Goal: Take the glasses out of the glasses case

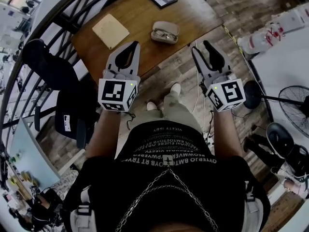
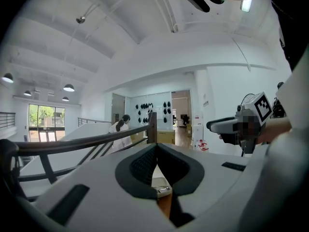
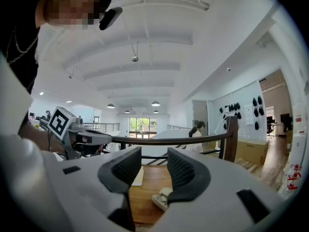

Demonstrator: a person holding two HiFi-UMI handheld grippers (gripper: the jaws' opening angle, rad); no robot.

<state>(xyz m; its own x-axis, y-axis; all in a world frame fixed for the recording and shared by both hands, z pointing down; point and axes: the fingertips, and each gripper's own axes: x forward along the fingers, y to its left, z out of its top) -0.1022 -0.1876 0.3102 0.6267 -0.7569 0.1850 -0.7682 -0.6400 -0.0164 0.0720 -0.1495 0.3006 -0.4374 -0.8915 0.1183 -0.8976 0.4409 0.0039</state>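
Grey glasses case (image 1: 164,26) lies open on wood table (image 1: 140,8) w/ glasses (image 1: 165,35) inside.

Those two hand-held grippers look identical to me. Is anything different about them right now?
The left hand-held gripper has its jaws shut, tips meeting; the right hand-held gripper has its jaws apart. In the head view the left one's tips overlap the table, the right one's the floor. Both are empty and aim toward the open glasses case.

The person's arms (image 1: 102,129) reach forward, side by side. The left gripper (image 1: 129,47) has its jaws closed tip to tip; the right gripper (image 1: 200,46) has its jaws apart, holding nothing
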